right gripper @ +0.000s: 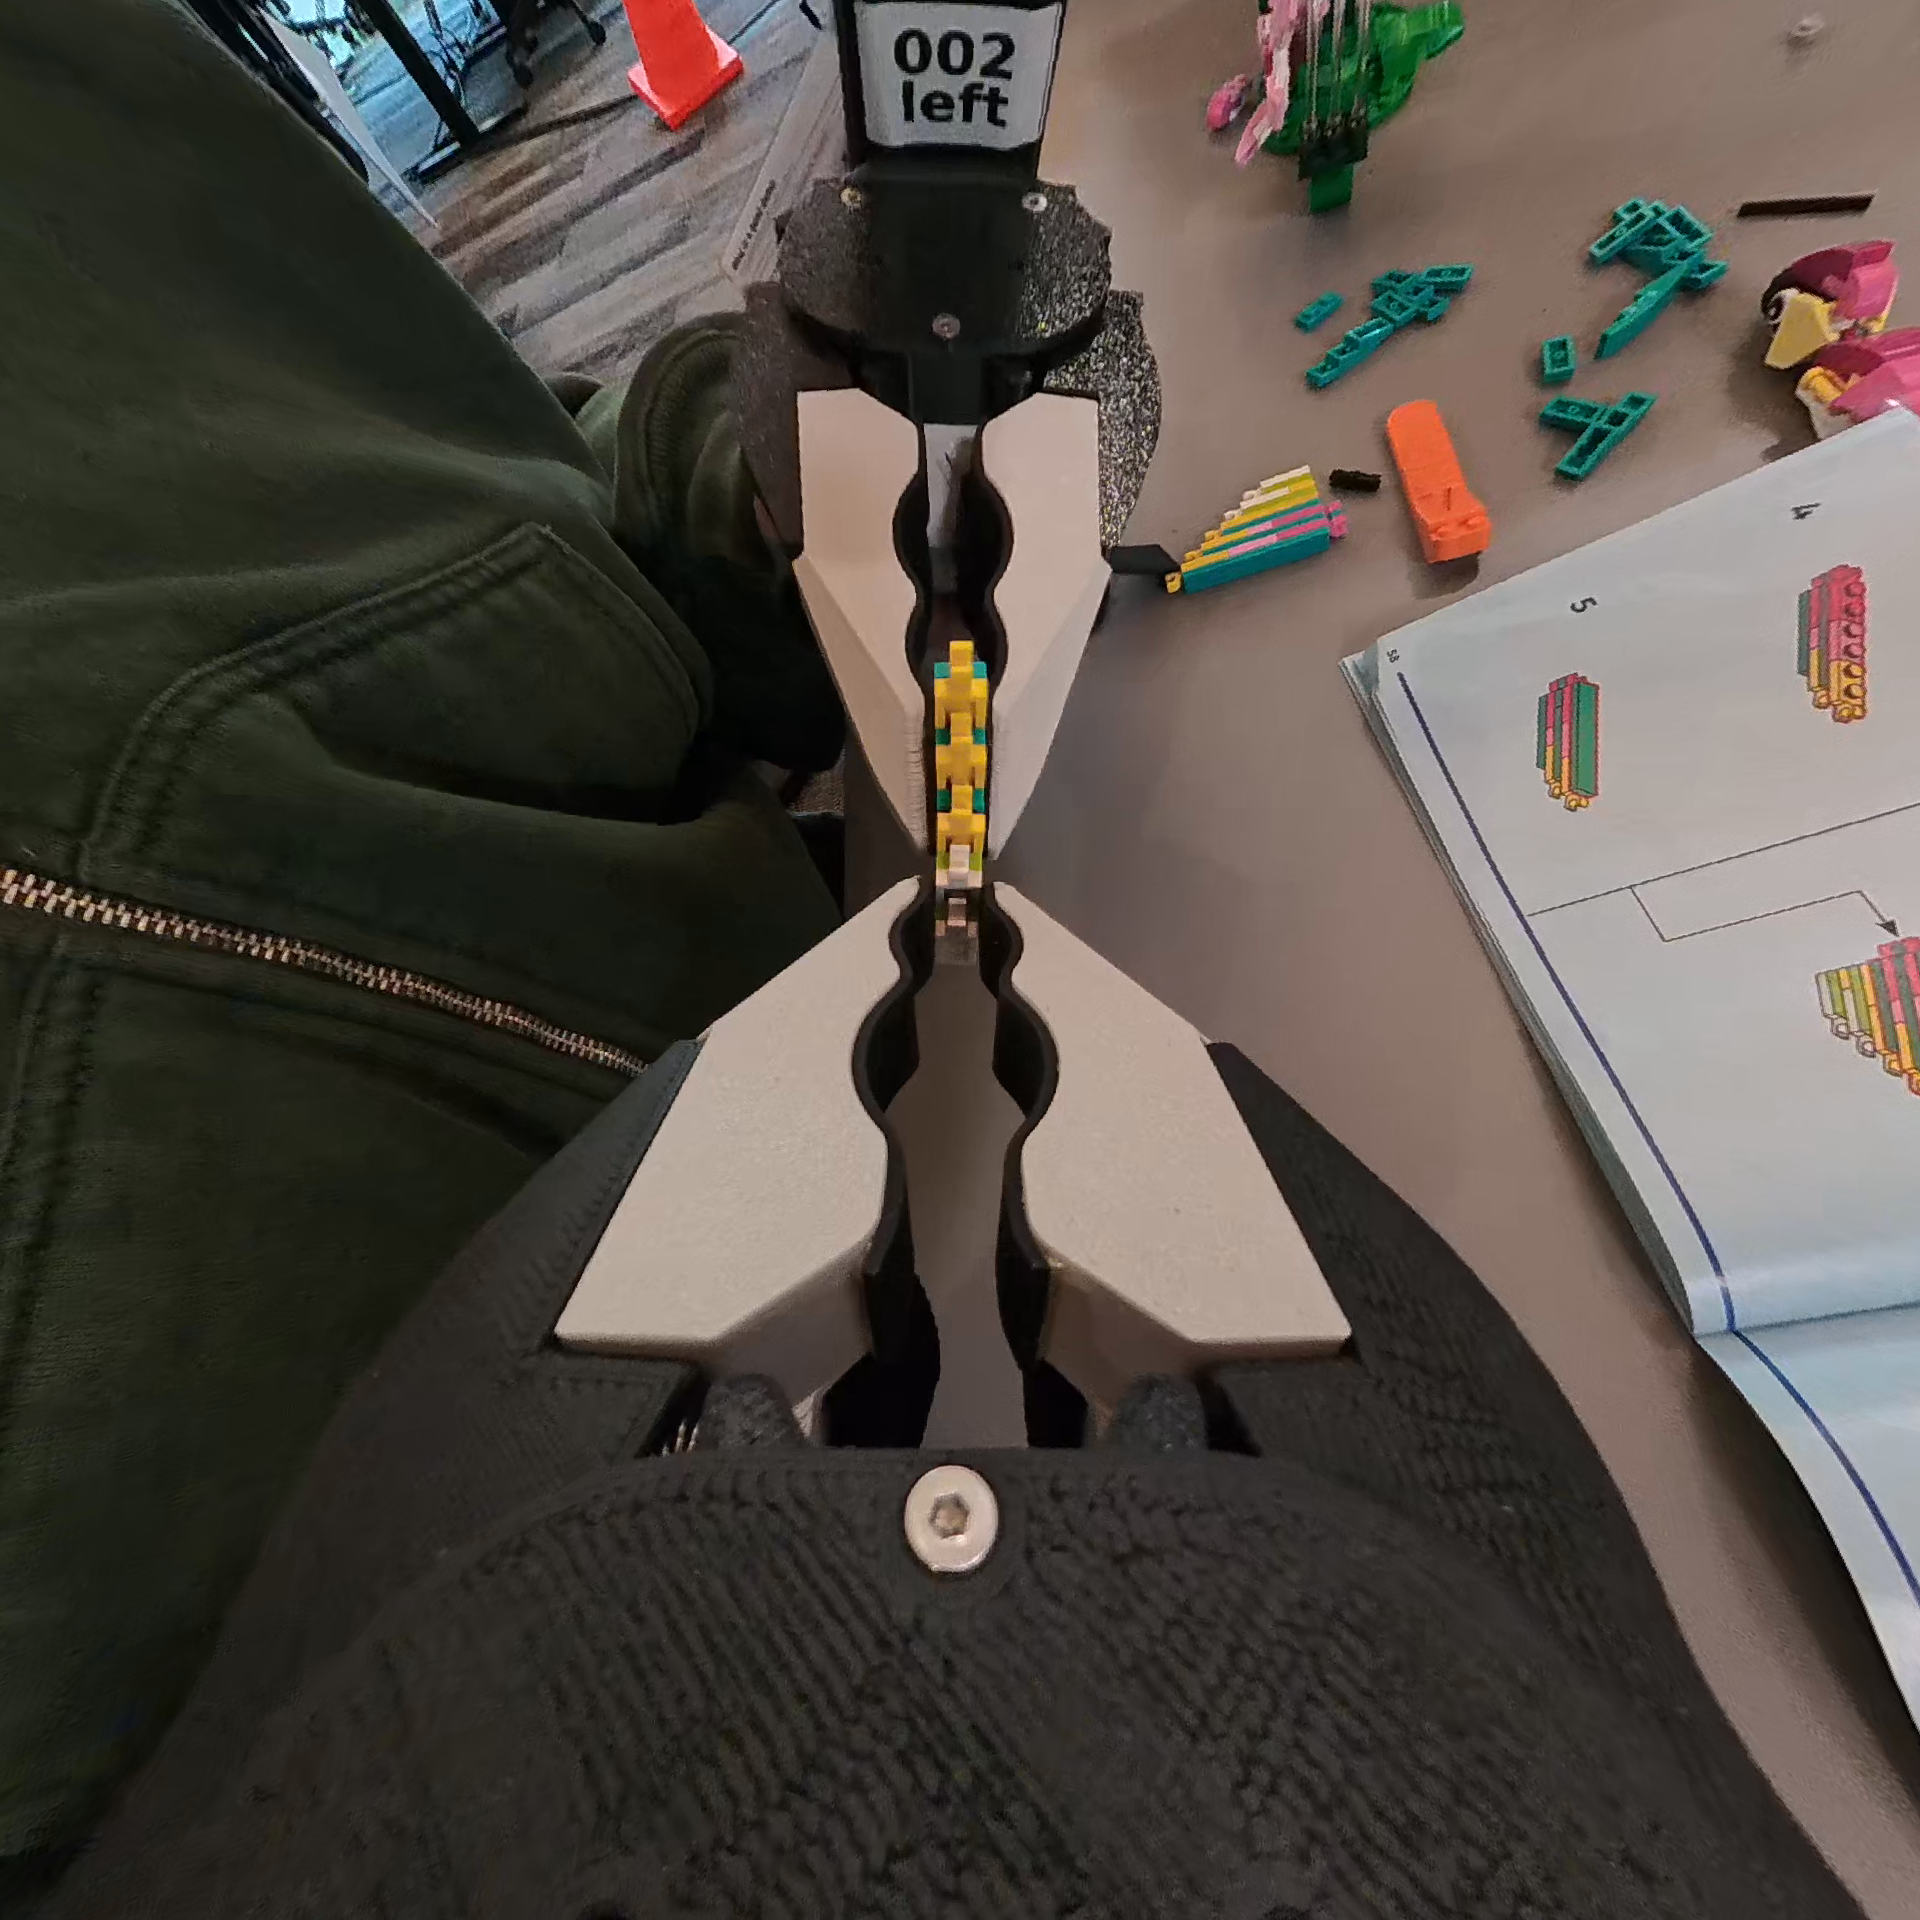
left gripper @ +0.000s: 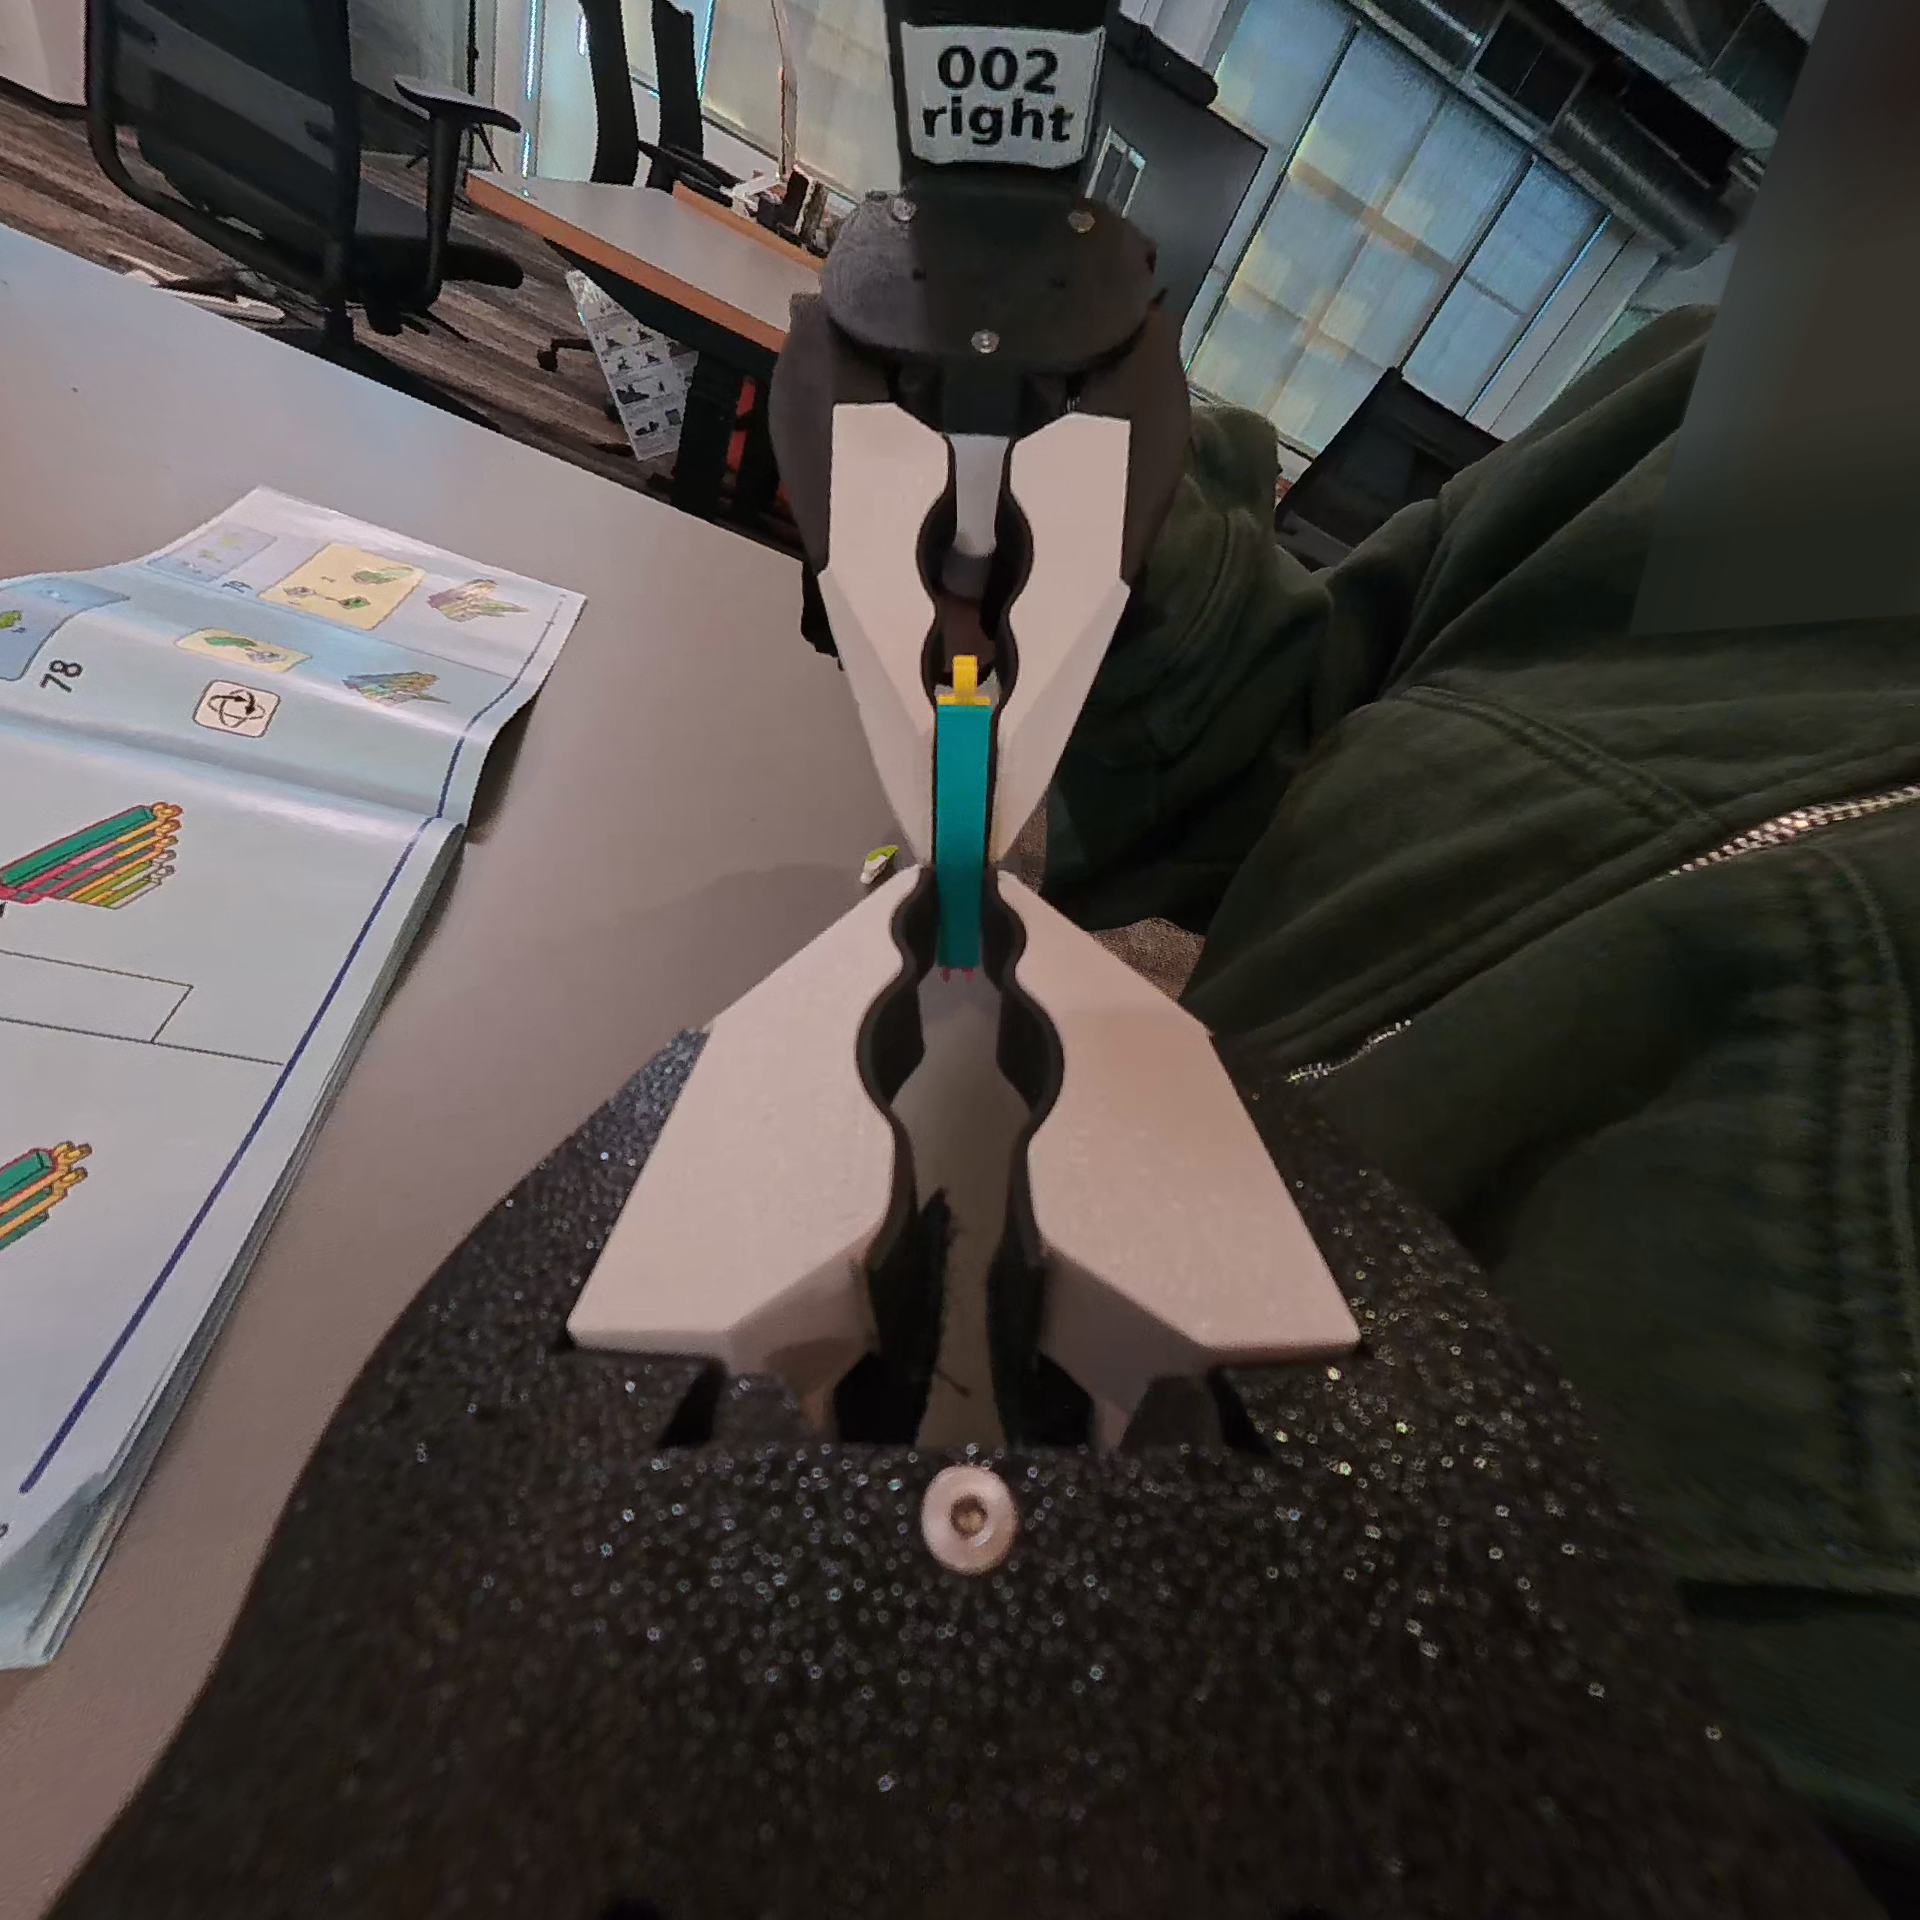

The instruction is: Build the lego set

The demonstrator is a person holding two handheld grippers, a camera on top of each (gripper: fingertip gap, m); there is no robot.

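Observation:
A thin lego assembly is pinched between both grippers, which meet tip to tip above the grey table (left gripper: pixel 623 727). In the left wrist view it shows as a long teal strip (left gripper: pixel 958 821) with a yellow end. In the right wrist view its stepped edge (right gripper: pixel 958 748) shows yellow, teal and white. My left gripper (left gripper: pixel 958 894) is shut on one end and shows in the right wrist view (right gripper: pixel 958 842) too. My right gripper (right gripper: pixel 956 896) is shut on the white end and faces me in the left wrist view (left gripper: pixel 961 847).
An open instruction booklet (left gripper: pixel 208 883) (right gripper: pixel 1714 935) lies on the table. Behind it are a striped wing assembly (right gripper: pixel 1257 530), an orange brick separator (right gripper: pixel 1439 483), loose teal pieces (right gripper: pixel 1392 312), a pink bird model (right gripper: pixel 1849 332) and a green model (right gripper: pixel 1330 94). A person's green jacket (right gripper: pixel 260 727) is close. From either gripper's tips it is about 25 cm to the orange brick separator (right gripper: pixel 1439 483).

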